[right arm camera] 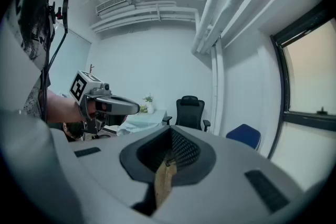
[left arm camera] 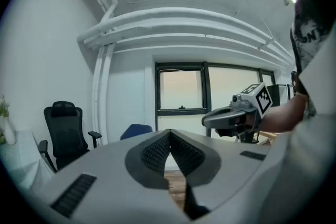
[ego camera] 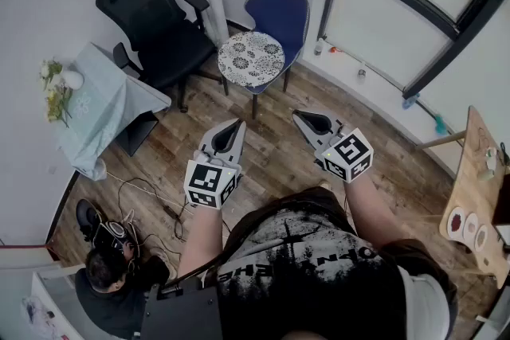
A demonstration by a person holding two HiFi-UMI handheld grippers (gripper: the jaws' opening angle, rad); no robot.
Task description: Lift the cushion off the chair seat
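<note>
A round white cushion with a dark flower pattern lies on the seat of a blue chair by the far wall. Both grippers hover over the wooden floor well short of it, side by side, pointing toward the chair. My left gripper has its jaws closed tip to tip with nothing between them. My right gripper is shut and empty too. The chair's blue back shows past the left jaws, and also in the right gripper view. Neither gripper view shows the cushion.
A black office chair stands left of the blue chair. A small table under a pale cloth with flowers is further left. A person sits on the floor at lower left. A wooden board with dishes stands at right, below the window wall.
</note>
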